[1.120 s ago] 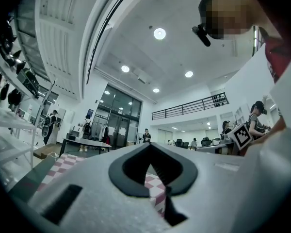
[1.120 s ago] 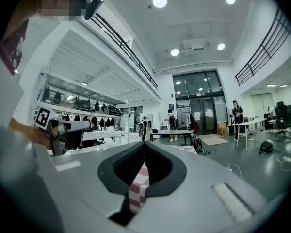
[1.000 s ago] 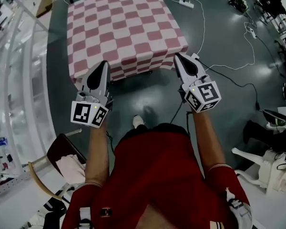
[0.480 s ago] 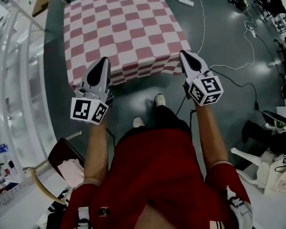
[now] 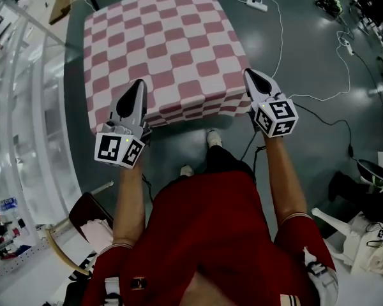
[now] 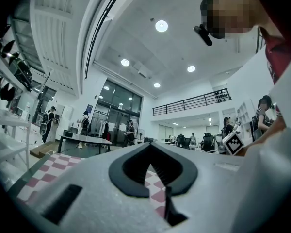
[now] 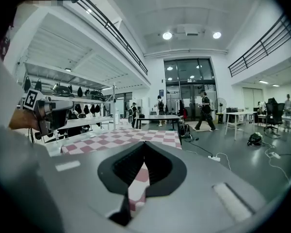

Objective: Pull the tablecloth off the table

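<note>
- The checked tablecloth (image 5: 159, 50) covered the whole tabletop, lay flat, and hung over the near edge and both side edges as a short skirt.
- We judged it light, soft and limp. It would likely fold and bunch under a pinch rather than lift as a sheet, and should slide easily off the top.
- We judged the hanging hem at the two near corners the best place to take hold, one corner per gripper, so that the pull ran evenly toward us.
- The left gripper (image 5: 139, 84) hung over the cloth just inside the near-left corner, its tip pointing toward the far edge.
- The right gripper (image 5: 249, 74) hung at the near-right corner, right at the edge of the top.
- In each gripper view the jaws met at their tips, with checks showing through the slit behind them. We saw no fold drawn up between them, so we took both grippers to be closed and empty.
- The jaws would probably have to part before they could take the hem.
</note>
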### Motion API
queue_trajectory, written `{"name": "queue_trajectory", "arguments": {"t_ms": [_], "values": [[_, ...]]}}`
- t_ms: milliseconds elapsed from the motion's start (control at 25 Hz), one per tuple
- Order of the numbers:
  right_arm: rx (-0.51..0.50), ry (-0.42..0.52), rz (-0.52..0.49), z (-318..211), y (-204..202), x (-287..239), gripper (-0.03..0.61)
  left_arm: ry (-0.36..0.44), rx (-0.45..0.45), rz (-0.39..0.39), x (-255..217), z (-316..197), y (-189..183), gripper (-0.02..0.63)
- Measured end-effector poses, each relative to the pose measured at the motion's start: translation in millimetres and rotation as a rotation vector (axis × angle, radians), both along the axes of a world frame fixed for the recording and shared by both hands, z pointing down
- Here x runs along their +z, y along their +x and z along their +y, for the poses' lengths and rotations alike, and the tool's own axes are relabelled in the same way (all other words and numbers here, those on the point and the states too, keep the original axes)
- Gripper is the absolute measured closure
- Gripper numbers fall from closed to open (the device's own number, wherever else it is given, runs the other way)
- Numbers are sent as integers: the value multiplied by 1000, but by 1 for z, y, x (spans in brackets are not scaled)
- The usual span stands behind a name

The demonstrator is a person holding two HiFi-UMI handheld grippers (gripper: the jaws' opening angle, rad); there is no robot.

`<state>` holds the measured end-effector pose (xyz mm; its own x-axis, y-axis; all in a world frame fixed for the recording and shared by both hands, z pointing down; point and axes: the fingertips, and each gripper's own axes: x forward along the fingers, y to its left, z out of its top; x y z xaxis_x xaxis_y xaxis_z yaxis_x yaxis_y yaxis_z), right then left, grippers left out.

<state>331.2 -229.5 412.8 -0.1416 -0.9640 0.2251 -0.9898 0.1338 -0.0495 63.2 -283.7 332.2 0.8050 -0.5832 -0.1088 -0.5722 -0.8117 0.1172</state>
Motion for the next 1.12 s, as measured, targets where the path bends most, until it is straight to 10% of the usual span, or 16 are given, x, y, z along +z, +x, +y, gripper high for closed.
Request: {"name": "queue_trajectory", "arguments": {"t_ms": [1120], "values": [[-197, -342, -158, -153, 138, 162, 410, -88, -202, -160, 53, -92, 114, 609]]}}
